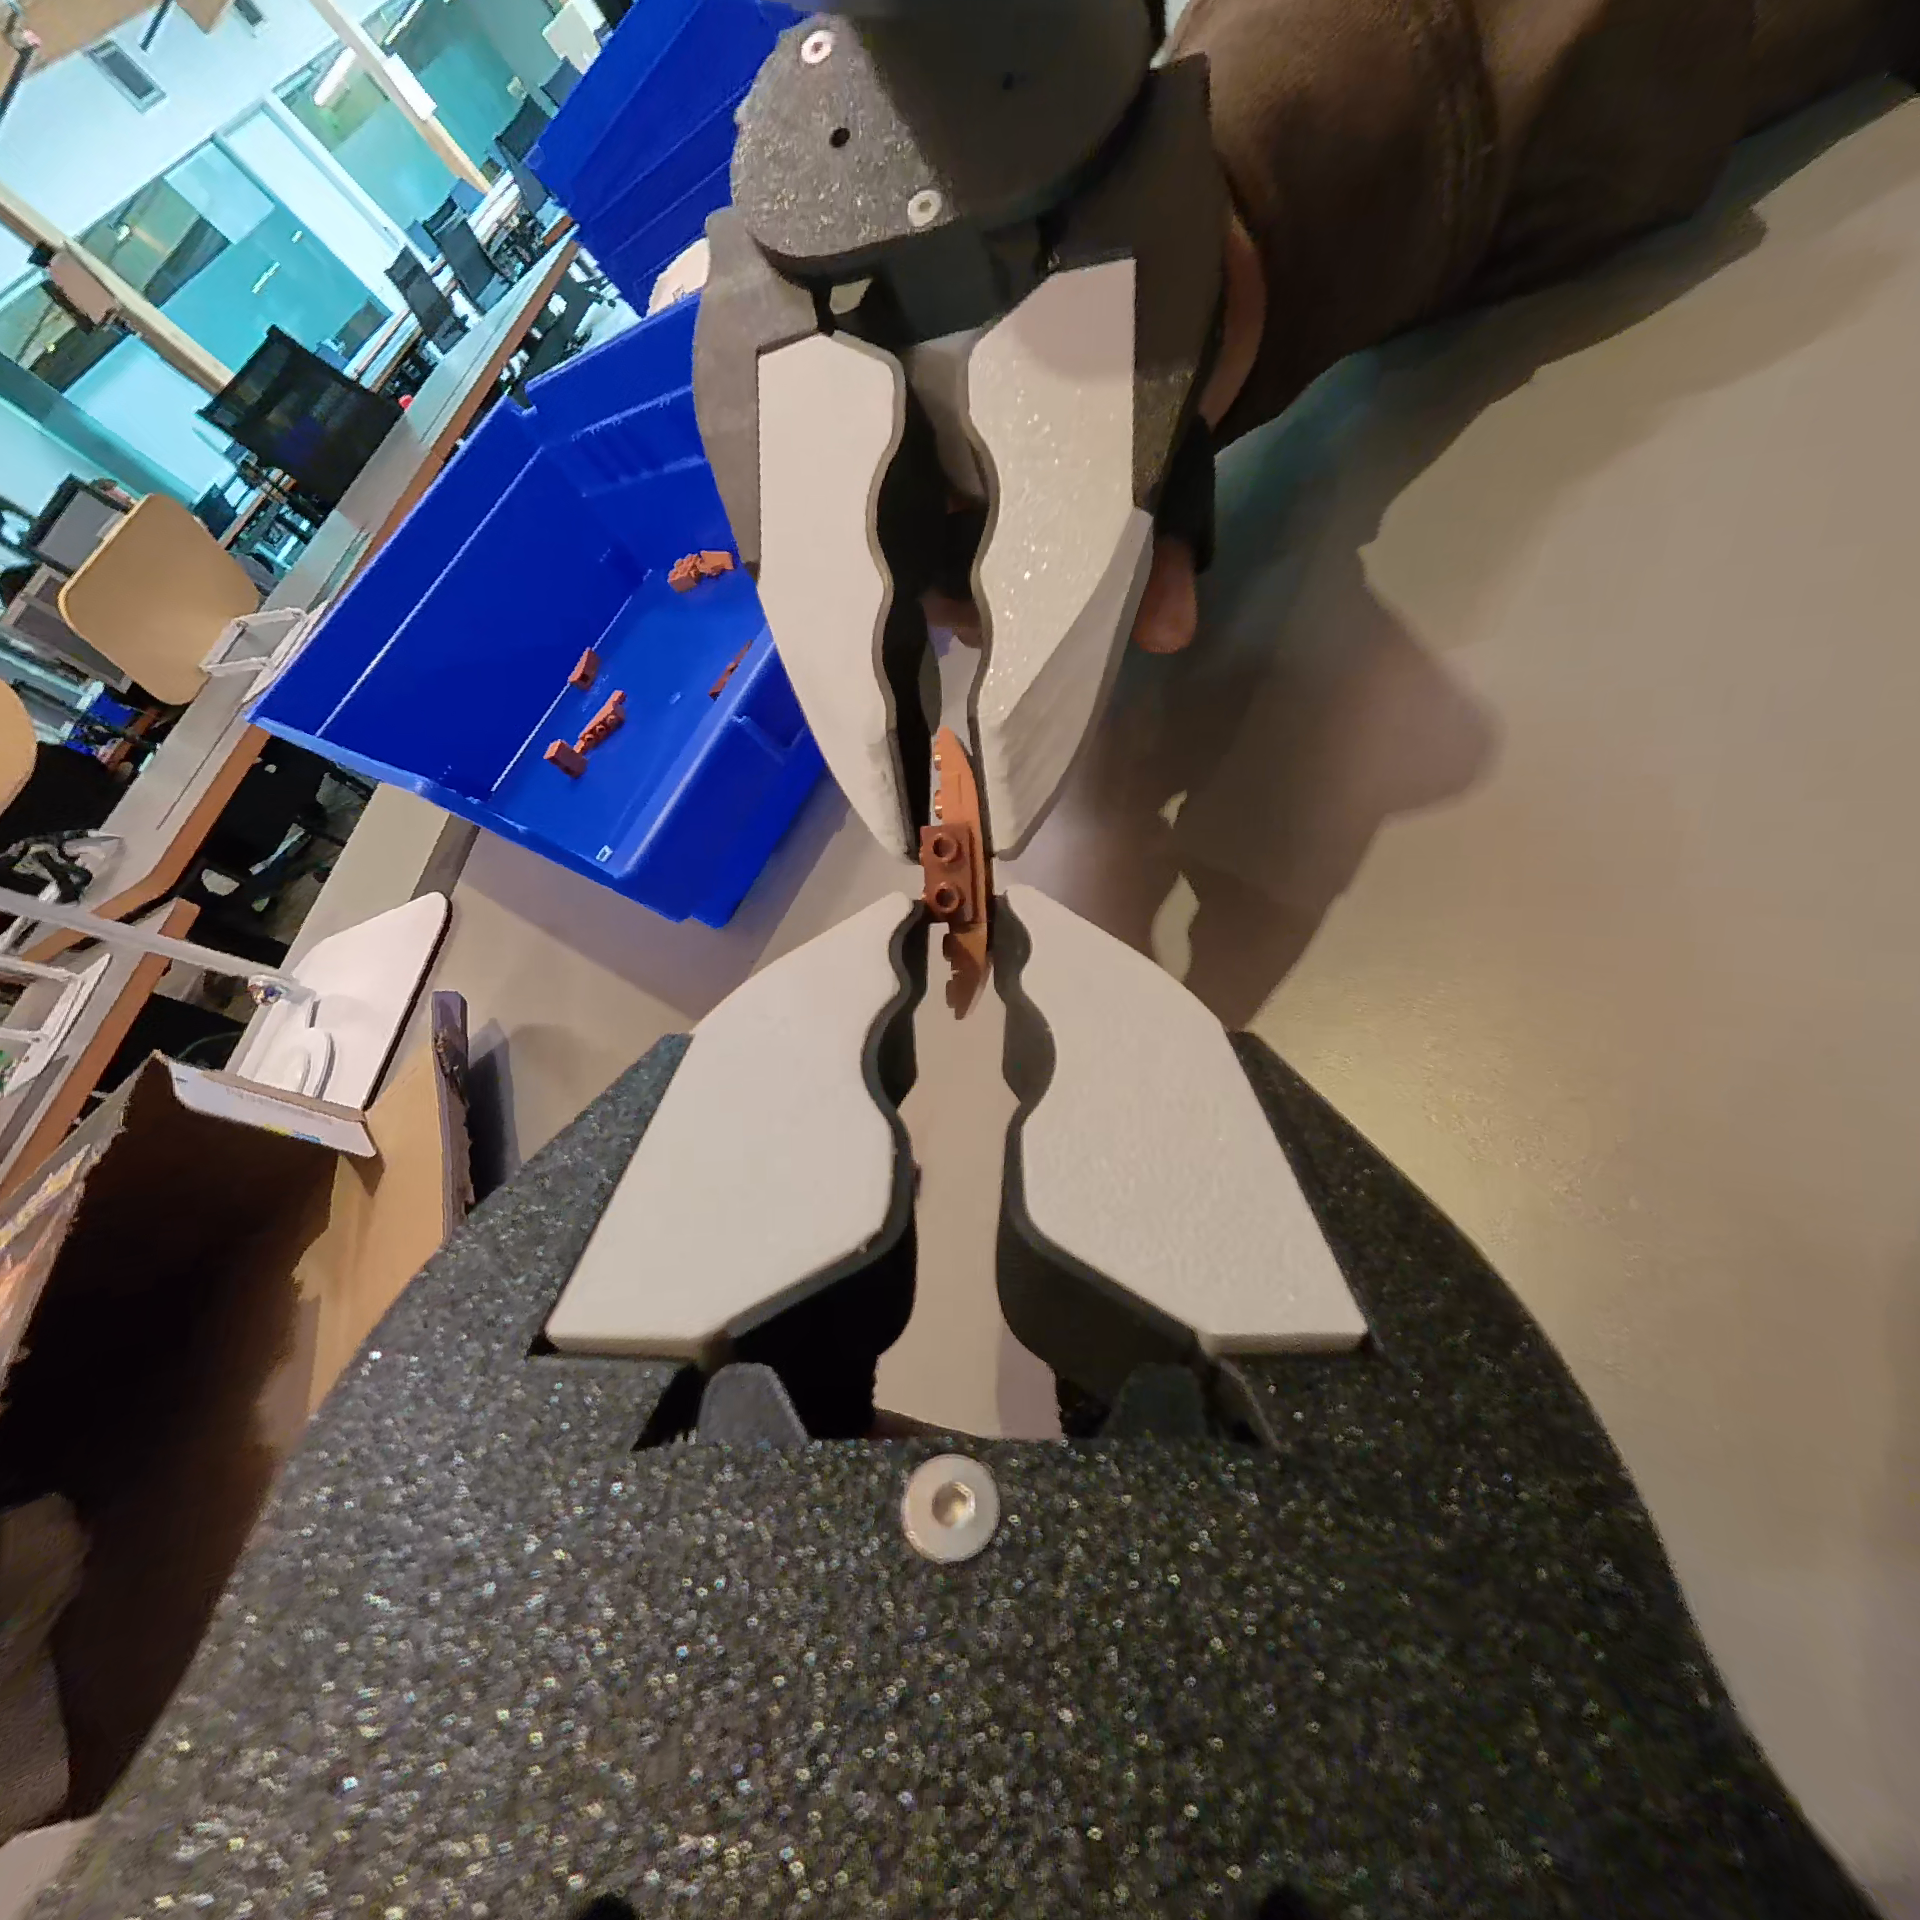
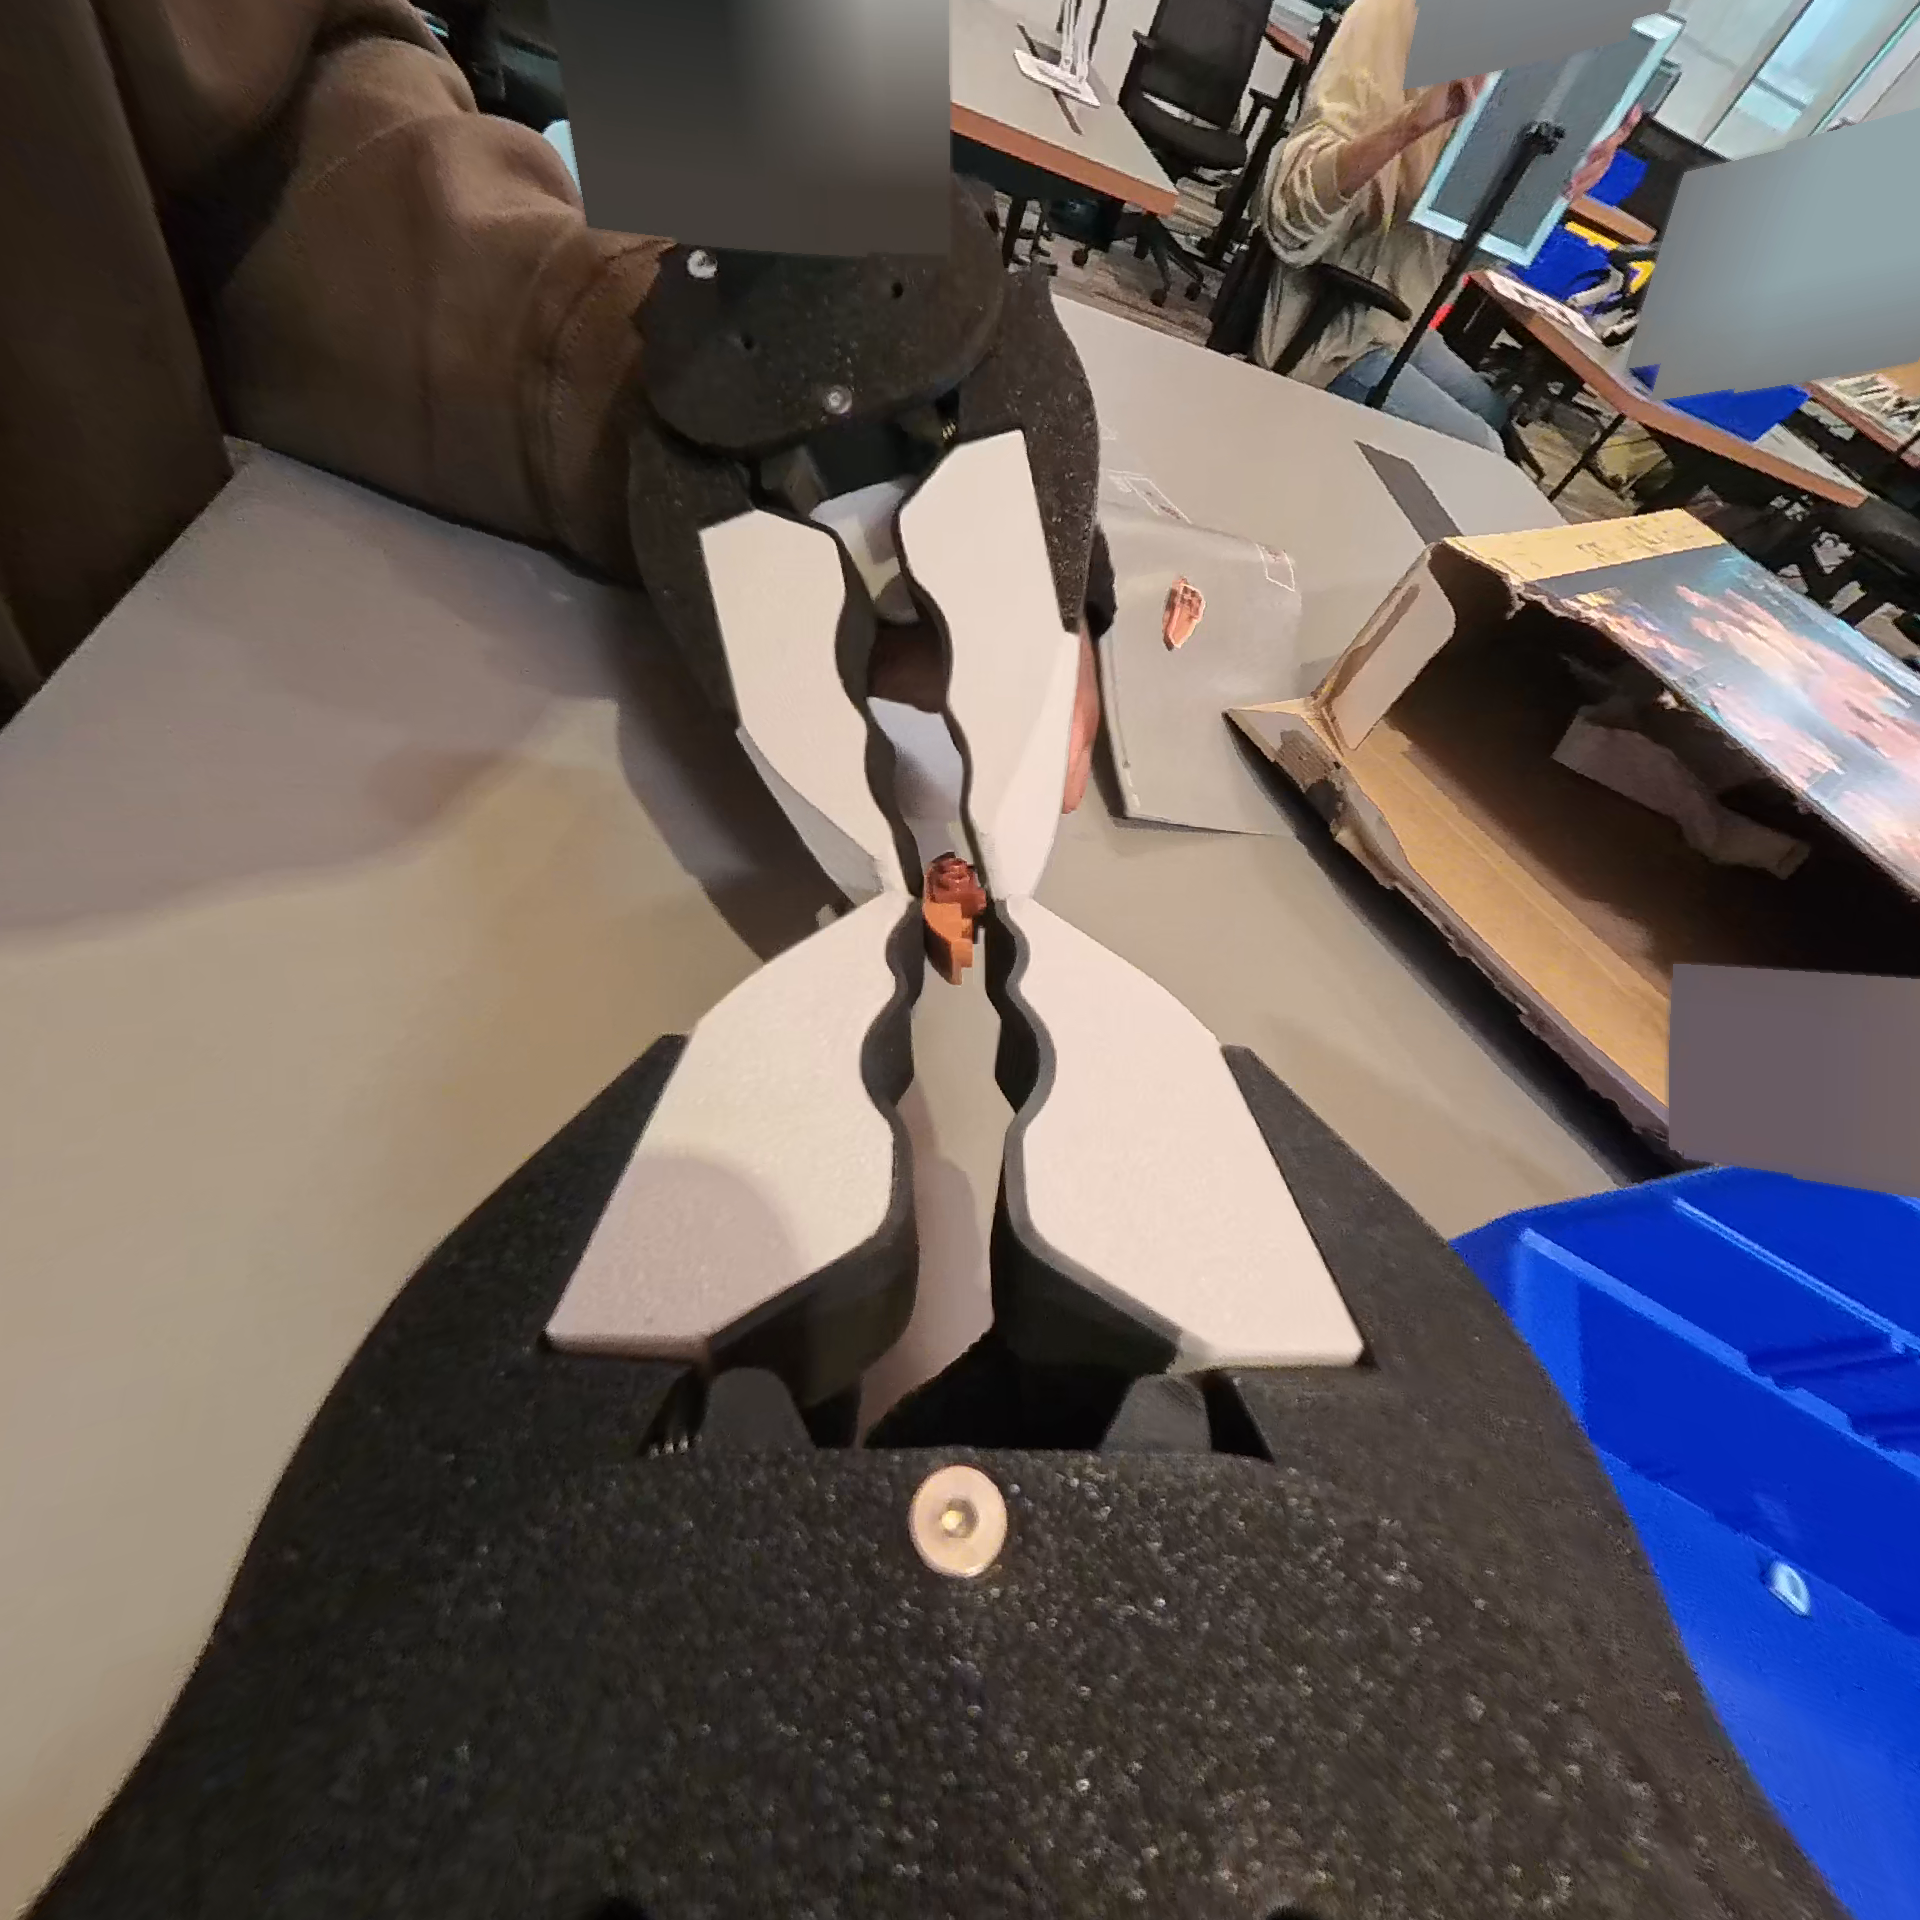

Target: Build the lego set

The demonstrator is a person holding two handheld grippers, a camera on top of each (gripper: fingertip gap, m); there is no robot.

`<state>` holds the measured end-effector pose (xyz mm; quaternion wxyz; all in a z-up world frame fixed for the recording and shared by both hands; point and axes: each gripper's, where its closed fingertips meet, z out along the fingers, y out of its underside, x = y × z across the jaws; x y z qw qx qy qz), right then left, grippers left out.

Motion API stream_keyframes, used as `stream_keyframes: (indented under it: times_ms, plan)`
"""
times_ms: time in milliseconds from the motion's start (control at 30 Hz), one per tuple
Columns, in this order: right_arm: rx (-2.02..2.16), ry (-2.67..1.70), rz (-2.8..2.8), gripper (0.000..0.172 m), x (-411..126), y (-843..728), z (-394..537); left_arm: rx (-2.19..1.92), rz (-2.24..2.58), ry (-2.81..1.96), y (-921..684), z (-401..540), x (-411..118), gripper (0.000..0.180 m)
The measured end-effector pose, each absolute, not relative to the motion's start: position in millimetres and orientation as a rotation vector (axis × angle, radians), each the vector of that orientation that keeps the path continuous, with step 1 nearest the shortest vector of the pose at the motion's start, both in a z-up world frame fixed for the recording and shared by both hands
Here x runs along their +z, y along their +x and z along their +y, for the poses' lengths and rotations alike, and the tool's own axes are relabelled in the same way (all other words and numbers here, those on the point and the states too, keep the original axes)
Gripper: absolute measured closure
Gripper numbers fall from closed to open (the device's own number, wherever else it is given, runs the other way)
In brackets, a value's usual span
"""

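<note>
Left tool (image 1: 954, 920): closed on a brown brick piece (image 1: 958, 935), its fingertips pinching the near end.
Right tool (image 2: 951, 914): closed on the far end of the same piece, tip to tip with the left tool above the counter (image 1: 1558, 935).
Brick piece: long thin brown plate with a small studded brick on its side, held in the air between both tools.
Blue bin (image 1: 520, 665): on the counter towards its edge, with loose brown bricks (image 1: 597, 727) inside.
Cardboard box (image 2: 1558, 748): open, on the counter beside a grey booklet (image 2: 1195, 727).
</note>
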<state>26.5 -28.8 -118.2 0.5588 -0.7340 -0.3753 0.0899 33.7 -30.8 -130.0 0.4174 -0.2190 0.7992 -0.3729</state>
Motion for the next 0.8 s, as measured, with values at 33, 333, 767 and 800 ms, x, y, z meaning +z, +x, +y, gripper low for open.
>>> stream_keyframes:
  times_ms: [33,333,767,800]
  plan:
    - [0.204,-1.733,-0.876,0.161,-117.9,28.7,-27.8,-0.95,1.999,-0.581,35.9,-30.1,-130.2,0.169]
    - [0.17,-1.626,-0.874,0.161,-107.2,28.9,-28.6,-1.33,2.007,-0.903,33.1,-22.9,-122.7,0.133]
    - [0.093,-1.538,-0.958,0.161,-105.9,19.5,-31.8,-1.951,1.971,-1.226,23.5,-45.5,-110.0,0.149]
    - [0.089,-1.534,-0.96,0.16,-106.0,19.3,-31.9,-1.965,1.966,-1.231,23.4,-46.3,-109.3,0.155]
